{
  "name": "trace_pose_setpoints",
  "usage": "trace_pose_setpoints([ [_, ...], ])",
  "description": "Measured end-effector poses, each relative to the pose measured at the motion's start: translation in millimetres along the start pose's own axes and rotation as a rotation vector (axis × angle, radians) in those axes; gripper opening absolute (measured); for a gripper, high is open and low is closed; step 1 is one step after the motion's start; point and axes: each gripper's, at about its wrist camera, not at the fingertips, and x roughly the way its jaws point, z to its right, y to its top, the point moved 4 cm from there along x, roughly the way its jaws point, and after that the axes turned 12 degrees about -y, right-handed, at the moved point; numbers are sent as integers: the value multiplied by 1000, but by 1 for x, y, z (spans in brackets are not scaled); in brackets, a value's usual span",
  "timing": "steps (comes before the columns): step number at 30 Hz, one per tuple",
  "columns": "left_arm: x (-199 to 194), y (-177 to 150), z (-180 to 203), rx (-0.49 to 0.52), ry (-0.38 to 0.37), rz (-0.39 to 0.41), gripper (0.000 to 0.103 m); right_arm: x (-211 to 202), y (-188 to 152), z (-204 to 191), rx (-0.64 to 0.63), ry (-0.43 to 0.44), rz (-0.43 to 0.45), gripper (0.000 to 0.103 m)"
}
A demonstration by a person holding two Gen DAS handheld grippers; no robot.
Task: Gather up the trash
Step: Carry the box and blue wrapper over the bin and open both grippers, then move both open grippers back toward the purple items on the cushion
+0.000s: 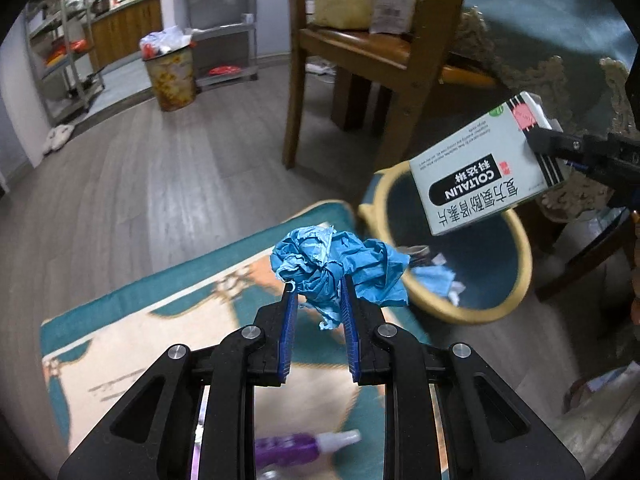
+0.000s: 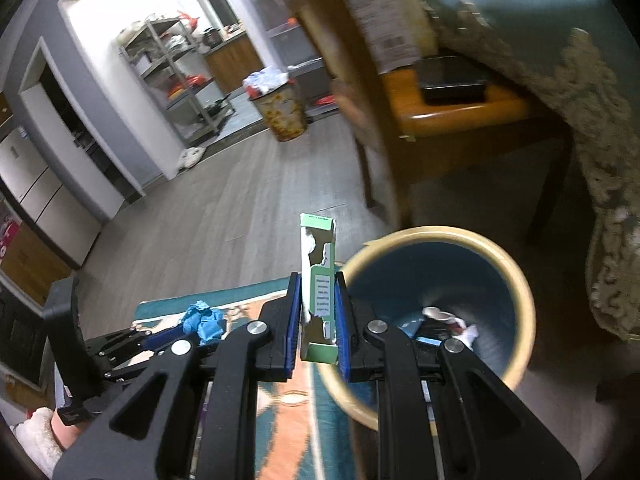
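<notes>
My left gripper (image 1: pixel 318 286) is shut on a crumpled blue paper wad (image 1: pixel 340 270), held above the rug just left of the bin. A round blue bin with a yellow rim (image 1: pixel 516 240) stands on the floor with scraps inside. My right gripper (image 2: pixel 318 280) is shut on a white-and-green medicine box (image 2: pixel 319 280), held upright by the bin's left rim (image 2: pixel 520 280). In the left wrist view the same box (image 1: pixel 480 172) hangs over the bin, pinched by the right gripper (image 1: pixel 538 140). The paper wad and left gripper also show in the right wrist view (image 2: pixel 204 320).
A teal and peach rug (image 1: pixel 120 320) lies under the grippers. A purple bottle (image 1: pixel 304 446) lies on it. A wooden chair (image 1: pixel 360 52) and a table with a lace-edged cloth (image 2: pixel 592 120) stand behind the bin. A full patterned bin (image 1: pixel 172 76) stands by metal shelves.
</notes>
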Motion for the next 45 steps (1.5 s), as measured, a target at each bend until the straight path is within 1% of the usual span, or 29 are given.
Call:
trace_pose_setpoints([
  [6, 23, 7, 31, 32, -44, -9, 23, 2, -1, 45, 34, -82, -1, 15],
  [9, 37, 8, 49, 58, -69, -17, 23, 10, -3, 71, 74, -118, -19, 15],
  [13, 61, 5, 72, 105, -97, -55, 23, 27, -11, 103, 144, -157, -80, 15],
  [18, 90, 2, 92, 141, -124, -95, 23, 45, -22, 122, 143, -213, -152, 15],
  [21, 104, 4, 100, 158, -128, -103, 23, 52, -25, 124, 137, -225, -171, 15],
  [23, 110, 5, 102, 162, -127, -101, 23, 52, -24, 121, 128, -213, -159, 16],
  [25, 115, 8, 100, 152, -115, -88, 27, 49, -22, 116, 117, -192, -138, 18],
  [26, 117, 8, 99, 146, -108, -86, 35, 50, -22, 114, 114, -182, -132, 19],
  [27, 118, 8, 98, 140, -102, -85, 42, 51, -22, 112, 111, -176, -133, 22],
  [29, 119, 9, 95, 130, -94, -83, 48, 52, -20, 110, 105, -179, -128, 33],
  [30, 118, 10, 93, 127, -95, -81, 49, 52, -19, 109, 102, -178, -123, 39],
  [31, 117, 11, 91, 123, -96, -80, 49, 52, -17, 107, 101, -175, -119, 39],
  [35, 106, 14, 83, 108, -88, -65, 50, 52, -14, 99, 98, -172, -120, 40],
  [37, 99, 14, 79, 102, -85, -58, 52, 50, -13, 93, 90, -169, -124, 46],
  [39, 90, 12, 75, 103, -73, -49, 56, 44, -10, 86, 77, -169, -113, 48],
  [40, 84, 11, 73, 104, -65, -43, 57, 41, -9, 83, 74, -169, -106, 54],
  [44, 59, 8, 63, 96, -39, -22, 67, 30, -5, 70, 57, -170, -83, 60],
  [45, 50, 6, 60, 96, -27, -14, 70, 27, -5, 66, 51, -171, -79, 64],
])
